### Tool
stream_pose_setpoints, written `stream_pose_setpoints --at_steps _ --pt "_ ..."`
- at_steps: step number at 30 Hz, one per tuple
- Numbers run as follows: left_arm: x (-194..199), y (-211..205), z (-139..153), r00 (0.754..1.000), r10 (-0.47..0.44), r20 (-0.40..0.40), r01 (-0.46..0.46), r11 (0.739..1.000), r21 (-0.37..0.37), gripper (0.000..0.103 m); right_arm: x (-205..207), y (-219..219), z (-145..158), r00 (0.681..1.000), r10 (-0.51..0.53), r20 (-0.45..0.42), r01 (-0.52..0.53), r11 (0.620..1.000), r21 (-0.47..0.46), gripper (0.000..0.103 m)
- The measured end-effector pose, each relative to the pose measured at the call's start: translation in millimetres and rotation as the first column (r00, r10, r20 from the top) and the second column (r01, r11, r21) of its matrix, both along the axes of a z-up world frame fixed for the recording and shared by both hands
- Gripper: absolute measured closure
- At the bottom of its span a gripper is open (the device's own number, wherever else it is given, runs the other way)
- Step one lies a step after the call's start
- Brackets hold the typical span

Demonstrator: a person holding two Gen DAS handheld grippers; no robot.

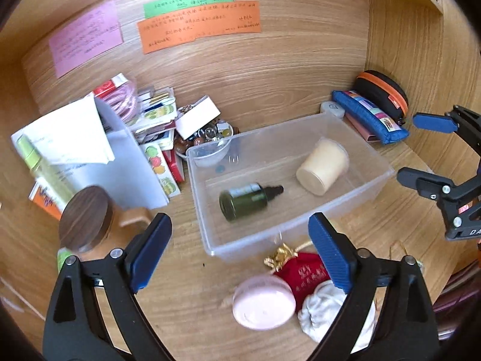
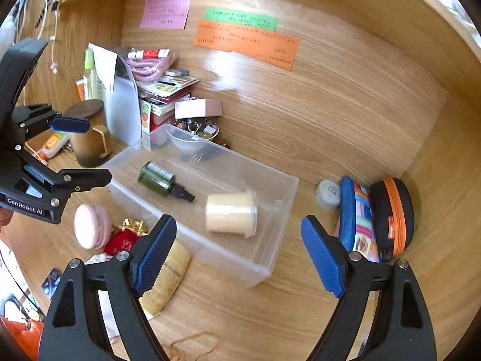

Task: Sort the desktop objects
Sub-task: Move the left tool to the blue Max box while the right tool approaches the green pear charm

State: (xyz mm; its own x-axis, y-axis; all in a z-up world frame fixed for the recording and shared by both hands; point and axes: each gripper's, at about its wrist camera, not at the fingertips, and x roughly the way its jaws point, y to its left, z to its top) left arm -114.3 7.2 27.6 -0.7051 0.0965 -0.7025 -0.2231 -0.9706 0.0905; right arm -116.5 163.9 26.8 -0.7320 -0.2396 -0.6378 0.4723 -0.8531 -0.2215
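Note:
A clear plastic bin (image 1: 261, 132) (image 2: 228, 249) stands on the wooden desk. Inside it a dark green dropper bottle (image 1: 243, 200) (image 2: 156, 179) and a cream lidded cup (image 1: 323, 167) (image 2: 230, 215) lie on their sides. My left gripper (image 1: 239, 222) hovers open over the bin's near wall with nothing between its blue pads. My right gripper (image 2: 239, 224) is open and empty too, above the bin's other long side. Each gripper shows in the other's view (image 1: 421, 150) (image 2: 81, 152). Near the bin lie a pink round case (image 1: 263, 300) (image 2: 90, 225) and a red pouch (image 1: 306, 273) (image 2: 123, 242).
A blue pencil case (image 1: 369, 114) (image 2: 357, 216), a black-and-orange zip case (image 1: 381, 93) and a small round tin (image 2: 329, 192) sit in the right corner. A lidded wooden mug (image 1: 87, 219), stacked cards and papers (image 1: 156, 120) and a bowl of trinkets (image 1: 207, 138) crowd the left. A wooden wall rises behind.

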Motion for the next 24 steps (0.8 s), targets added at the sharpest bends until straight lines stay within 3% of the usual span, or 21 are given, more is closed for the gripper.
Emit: stream_pose_setpoints --at_steps 16,24 --pt "87 -8 -35 0.999 0.051 -0.018 -0.050 0.997 0.054 0.005 87 33 -43 0.996 -0.088 -0.021 0.085 0.987 -0.135 0.016" --pt "118 -19 -66 0.994 0.108 0.033 -0.111 0.989 0.099 0.005 113 43 -68 0.991 -0.135 0.001 0.133 0.976 -0.171 0.016"
